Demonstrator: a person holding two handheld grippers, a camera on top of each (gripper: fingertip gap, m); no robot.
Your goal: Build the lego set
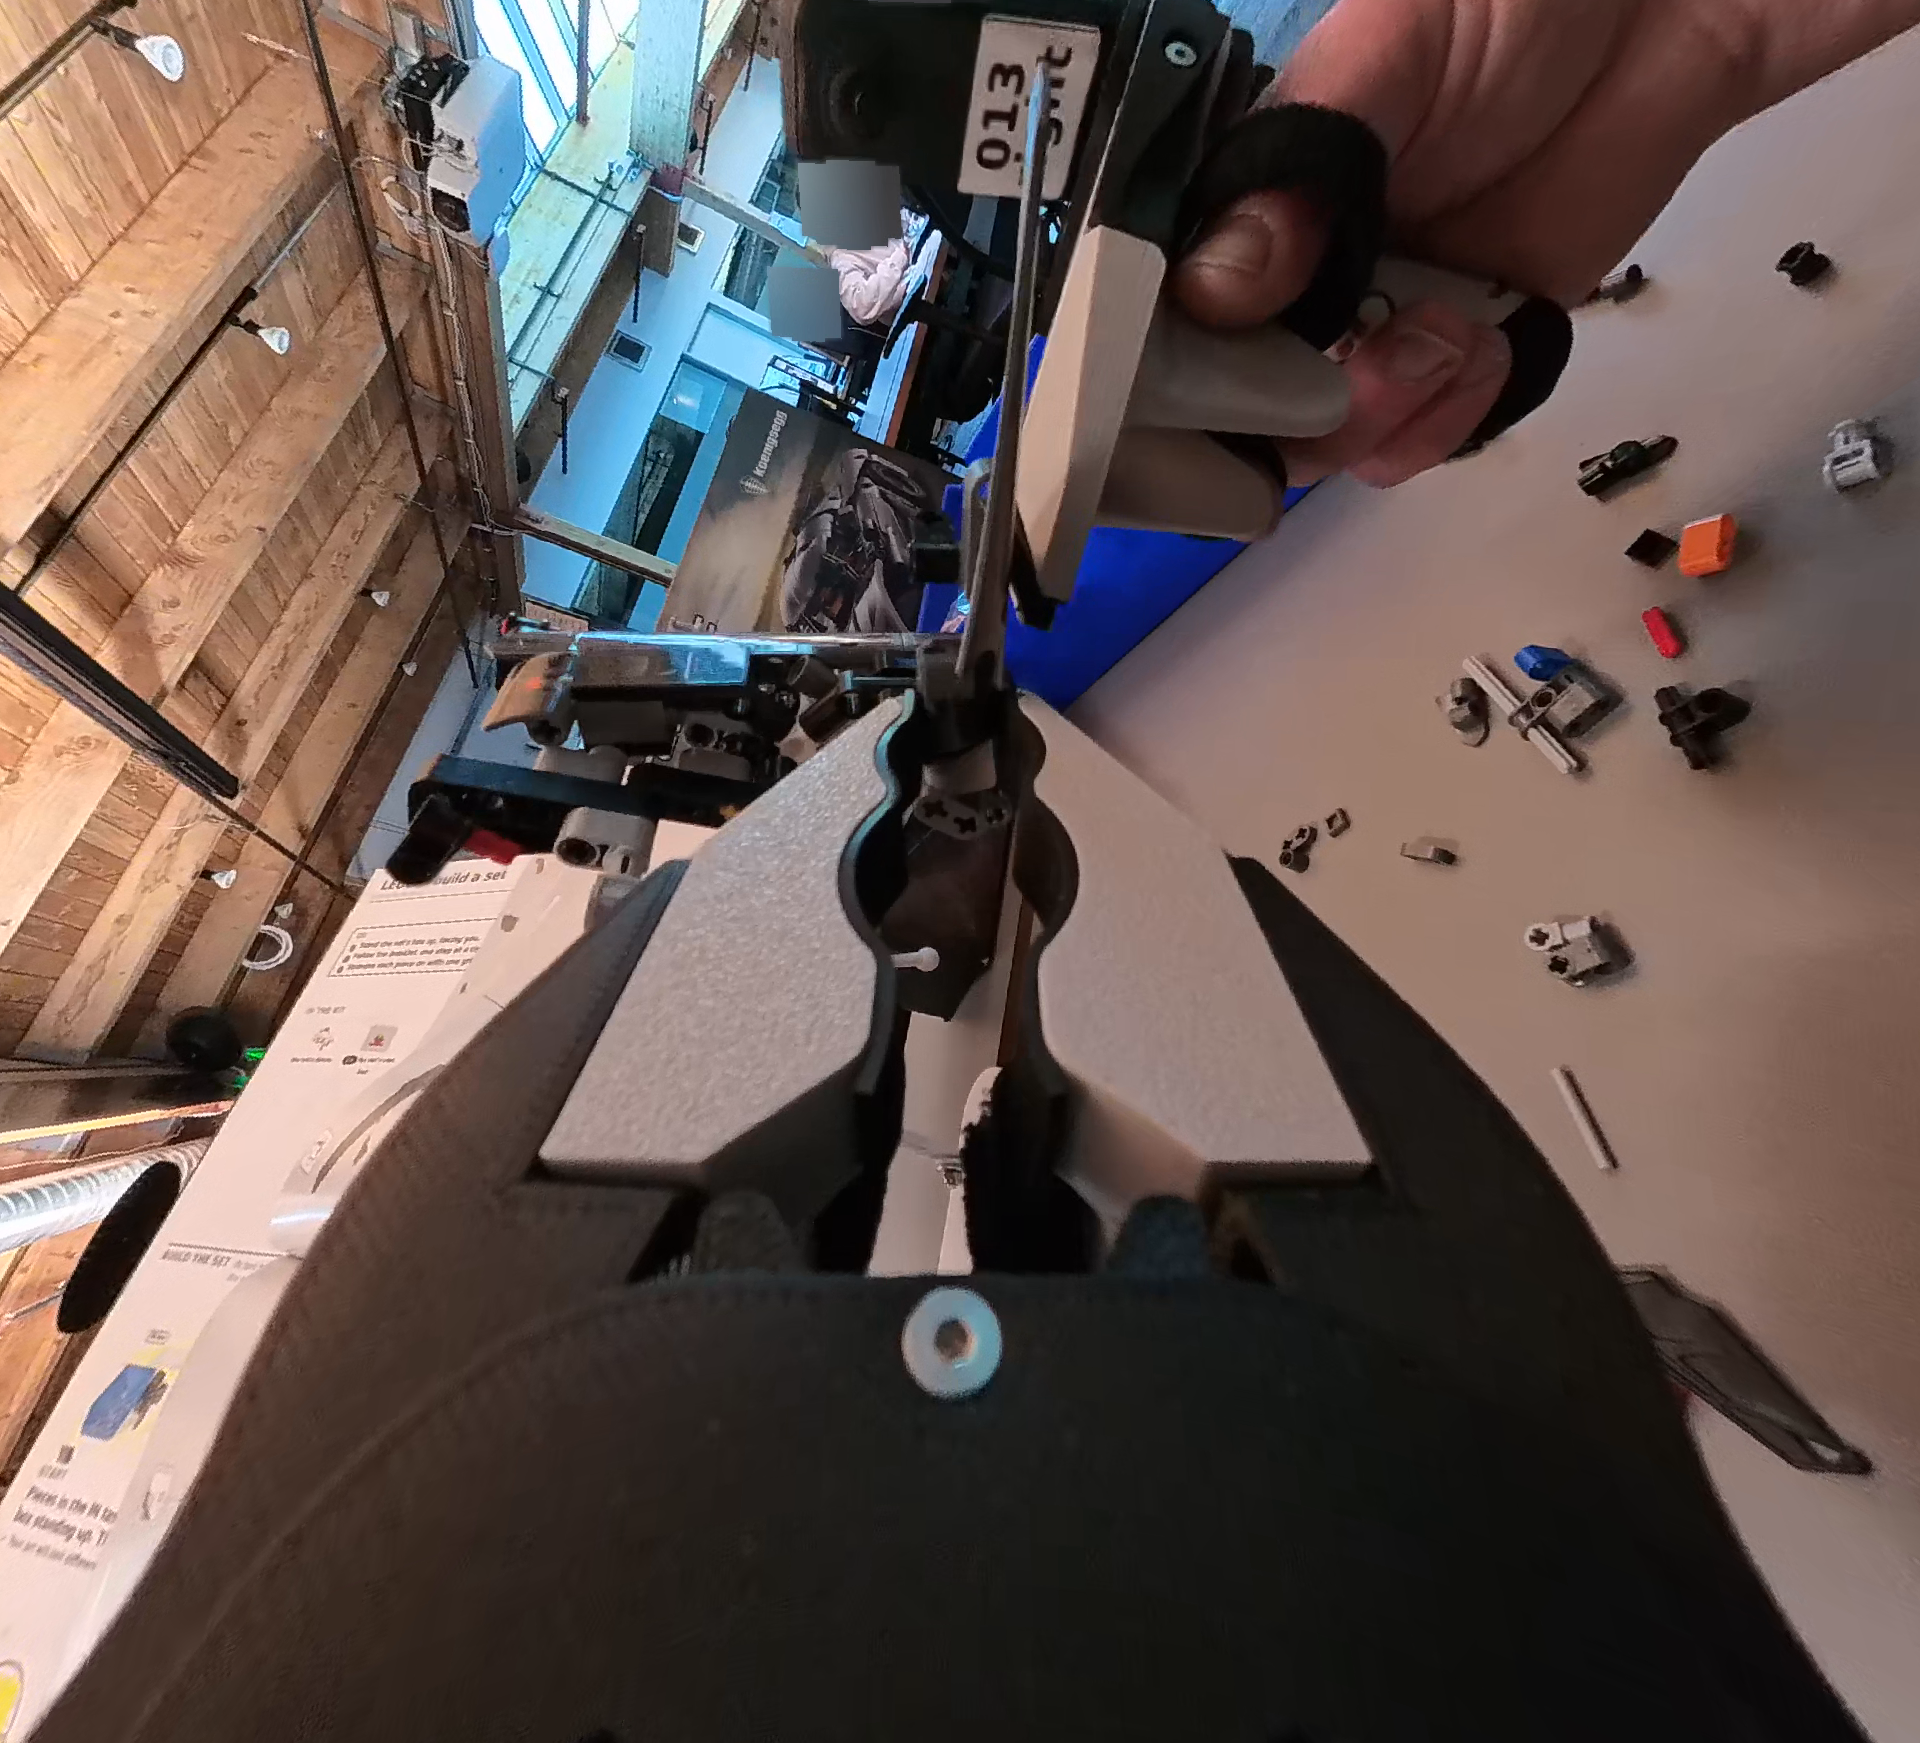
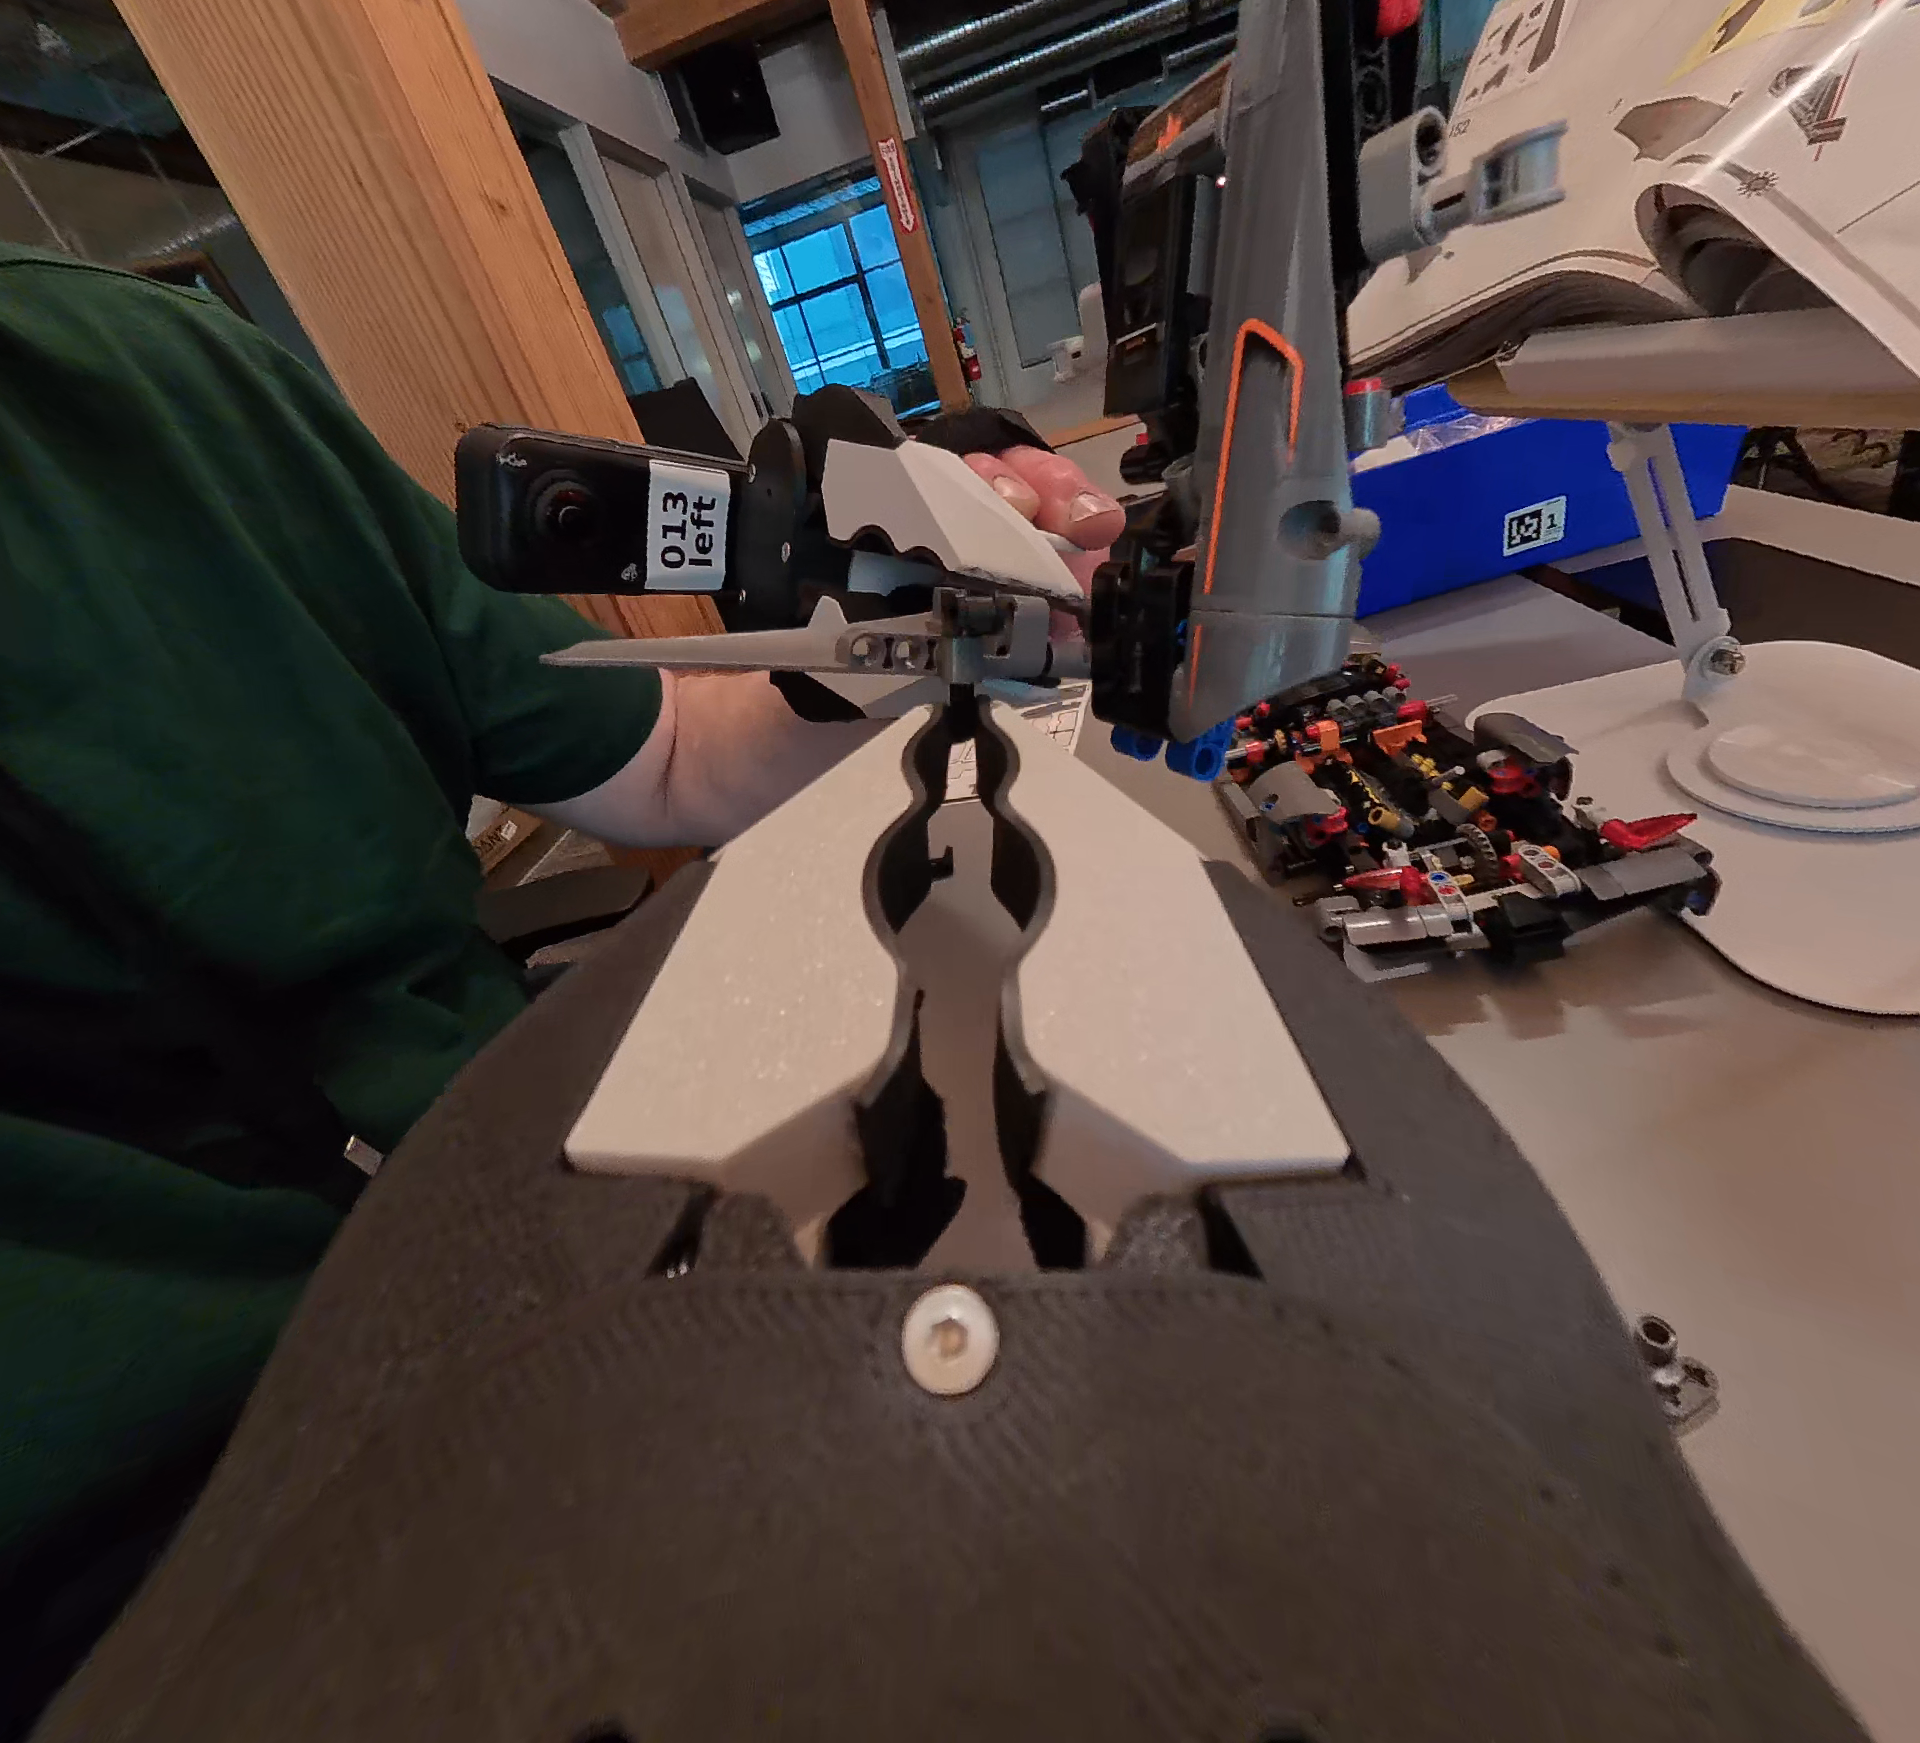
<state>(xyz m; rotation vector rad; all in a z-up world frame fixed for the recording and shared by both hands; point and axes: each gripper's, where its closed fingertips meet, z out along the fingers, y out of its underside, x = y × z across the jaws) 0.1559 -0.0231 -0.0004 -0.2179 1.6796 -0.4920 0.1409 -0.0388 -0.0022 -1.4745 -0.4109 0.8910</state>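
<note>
My left gripper is shut on the black and grey core of a Lego sub-assembly, held up in the air. In the right wrist view this sub-assembly is a tall grey panel with an orange line, with blue pins at its foot. My right gripper is shut on the small connector under a long pointed grey panel, which lies level and meets the sub-assembly's black block. In the left wrist view that panel shows edge-on, next to the right gripper. The left gripper reaches in from the left.
Several loose small pieces lie on the white table, among them an orange one. A partly built chassis lies on the table beside a white stand that carries the open booklet. A blue bin stands behind. A green sleeve fills the left. My two grippers' fingertips are within a few centimetres of each other.
</note>
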